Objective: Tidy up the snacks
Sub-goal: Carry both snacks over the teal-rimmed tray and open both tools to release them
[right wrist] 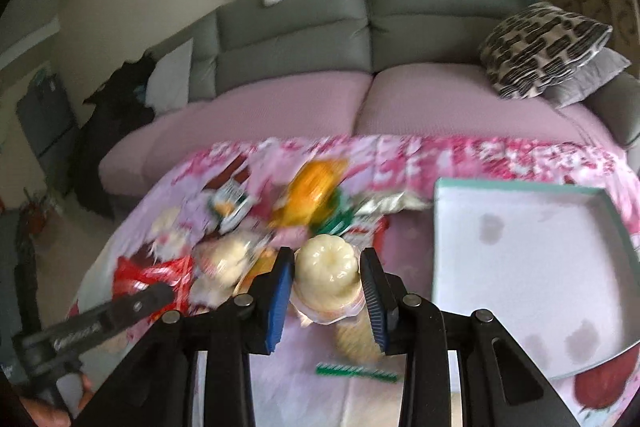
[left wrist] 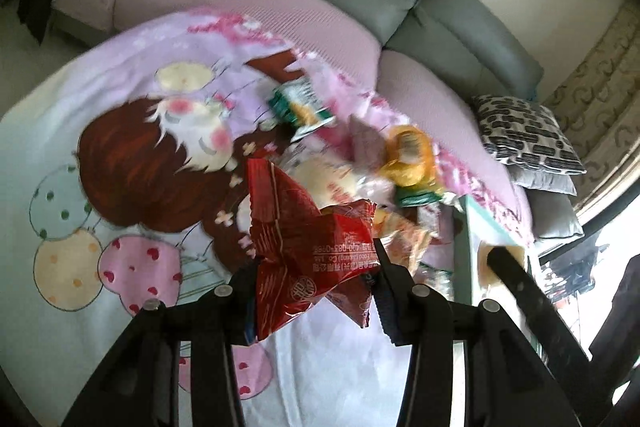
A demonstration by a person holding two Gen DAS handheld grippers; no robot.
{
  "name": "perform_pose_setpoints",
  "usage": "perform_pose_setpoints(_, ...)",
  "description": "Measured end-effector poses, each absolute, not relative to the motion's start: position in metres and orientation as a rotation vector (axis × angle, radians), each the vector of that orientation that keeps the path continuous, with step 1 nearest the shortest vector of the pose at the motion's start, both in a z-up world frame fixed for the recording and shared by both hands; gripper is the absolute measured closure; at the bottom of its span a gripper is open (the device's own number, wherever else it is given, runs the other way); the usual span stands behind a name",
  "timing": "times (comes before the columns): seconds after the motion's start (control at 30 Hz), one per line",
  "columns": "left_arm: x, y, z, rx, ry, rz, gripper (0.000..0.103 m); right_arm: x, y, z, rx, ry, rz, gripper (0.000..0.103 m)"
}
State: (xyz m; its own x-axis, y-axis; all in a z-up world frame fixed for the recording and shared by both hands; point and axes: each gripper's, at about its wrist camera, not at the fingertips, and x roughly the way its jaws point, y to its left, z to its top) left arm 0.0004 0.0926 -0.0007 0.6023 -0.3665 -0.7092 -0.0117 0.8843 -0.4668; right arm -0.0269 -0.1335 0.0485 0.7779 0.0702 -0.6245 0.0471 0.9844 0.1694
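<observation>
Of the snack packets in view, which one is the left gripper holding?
The red foil packet, clamped in the left gripper and lifted off the cloth; the green-and-yellow packets lie loose in the pile.

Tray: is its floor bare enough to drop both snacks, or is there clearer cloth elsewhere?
The tray floor is bare apart from a few faint stains, so it looks the best spot. The cloth left of the snack pile is also bare. The pile itself is crowded. The left gripper holds a red packet, the right gripper a jelly cup.
</observation>
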Motion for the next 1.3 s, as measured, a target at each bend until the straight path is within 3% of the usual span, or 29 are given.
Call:
perform_pose_setpoints(0.4, 0.013, 0.034, 0.058, -0.288, 0.815, -0.323, 0.056, -0.034, -0.241, 0.064, 0.272, 0.649, -0.23, 0.067)
perform_pose_setpoints(0.77, 0.046, -0.086, 0.089, -0.1, 0.786, -0.527, 0.056, -0.037, -0.331, 0.044, 0.353, 0.673, -0.428, 0.067)
perform_pose_setpoints(1.3, 0.086, -0.224, 0.001, 0.012, 0.952, -0.624, 0.055, -0.045, -0.384, -0.006, 0.416, 0.762, -0.558, 0.066)
